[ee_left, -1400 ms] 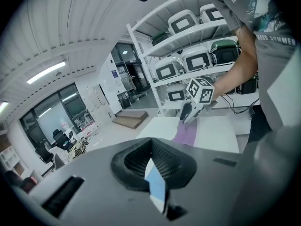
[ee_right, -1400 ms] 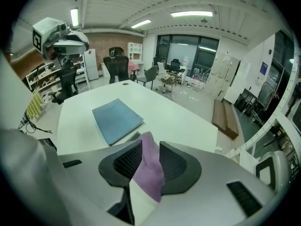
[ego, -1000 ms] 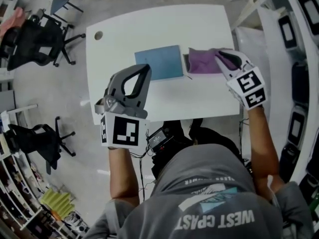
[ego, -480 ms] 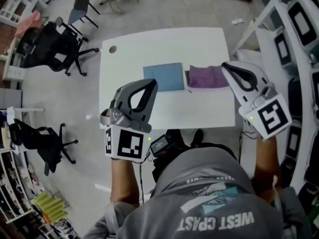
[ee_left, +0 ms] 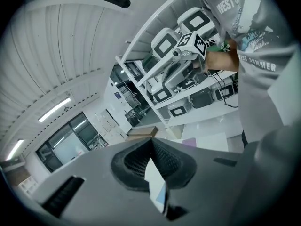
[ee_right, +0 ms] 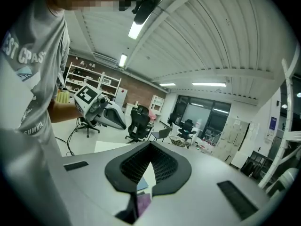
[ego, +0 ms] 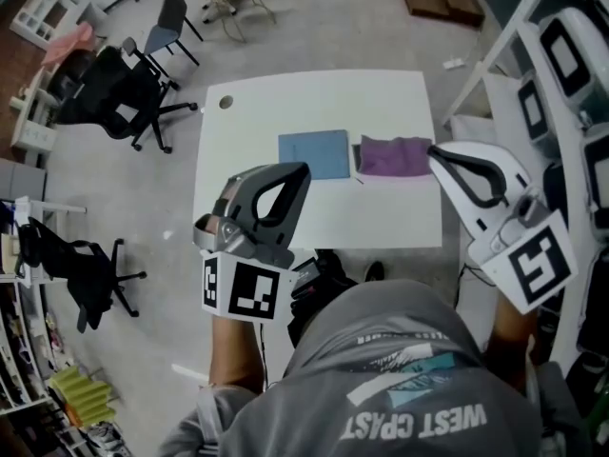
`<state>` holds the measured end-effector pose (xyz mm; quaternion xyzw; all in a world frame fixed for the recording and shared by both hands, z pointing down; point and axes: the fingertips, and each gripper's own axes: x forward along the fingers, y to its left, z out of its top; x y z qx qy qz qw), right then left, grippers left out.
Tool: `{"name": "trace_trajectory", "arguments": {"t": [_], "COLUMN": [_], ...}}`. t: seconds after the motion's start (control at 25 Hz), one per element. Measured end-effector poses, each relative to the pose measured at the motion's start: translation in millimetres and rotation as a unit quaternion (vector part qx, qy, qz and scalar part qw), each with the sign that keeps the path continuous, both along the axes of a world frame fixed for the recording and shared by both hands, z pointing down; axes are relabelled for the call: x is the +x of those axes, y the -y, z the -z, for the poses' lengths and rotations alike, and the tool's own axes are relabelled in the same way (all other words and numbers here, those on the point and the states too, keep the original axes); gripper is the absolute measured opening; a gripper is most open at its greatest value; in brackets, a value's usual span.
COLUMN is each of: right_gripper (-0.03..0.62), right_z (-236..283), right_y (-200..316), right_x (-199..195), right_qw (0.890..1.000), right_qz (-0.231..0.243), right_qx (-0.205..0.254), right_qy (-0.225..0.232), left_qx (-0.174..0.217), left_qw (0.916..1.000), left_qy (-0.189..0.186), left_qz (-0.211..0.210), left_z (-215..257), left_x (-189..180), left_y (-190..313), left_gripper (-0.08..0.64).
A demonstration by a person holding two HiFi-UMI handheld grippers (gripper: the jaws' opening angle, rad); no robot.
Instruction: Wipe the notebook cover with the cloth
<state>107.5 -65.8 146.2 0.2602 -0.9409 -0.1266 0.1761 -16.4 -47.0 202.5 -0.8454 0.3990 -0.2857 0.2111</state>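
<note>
A blue notebook (ego: 314,153) lies flat on the white table (ego: 381,212), and a purple cloth (ego: 393,156) lies just right of it, touching nothing else. Both grippers hang high above the table, close to the person's body. My left gripper (ego: 301,170) is shut and empty, its tips over the table's near half. The right gripper (ego: 434,150) is shut too, holding nothing, its tips above the table's right edge beside the cloth. In the right gripper view a strip of notebook (ee_right: 142,183) and cloth (ee_right: 143,203) shows far below the closed jaws.
Black office chairs (ego: 119,93) stand on the floor to the left, another (ego: 71,269) lower down. A white rack with boxy devices (ego: 561,74) runs along the right, close to the right gripper. The table has a cable hole (ego: 225,103) at its far left corner.
The right gripper has pulled back off the cloth and risen, and its jaws have shut empty. The left gripper rose as well. Cloth and notebook stay where they were.
</note>
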Motion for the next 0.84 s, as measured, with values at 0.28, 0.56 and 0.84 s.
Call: {"name": "trace_trajectory", "arguments": {"t": [0.28, 0.56, 0.84], "right_gripper": [0.028, 0.028, 0.028], "right_z": [3, 7, 8], "right_y": [-16, -27, -40], "right_x": [5, 15, 23], "right_qw": [1.000, 1.000, 1.000], "right_qz": [0.006, 0.011, 0.007], "right_qx": [0.002, 0.011, 0.007], "right_qy": [0.004, 0.006, 0.005], "left_qx": [0.005, 0.008, 0.012], "left_qw": [1.0000, 0.9999, 0.9998], "left_qy": [-0.007, -0.002, 0.001], "left_qz": [0.004, 0.010, 0.013], "left_z": [6, 7, 12], "left_x": [7, 13, 16], "left_y": [-16, -29, -44], "left_gripper": [0.003, 0.003, 0.003]}}
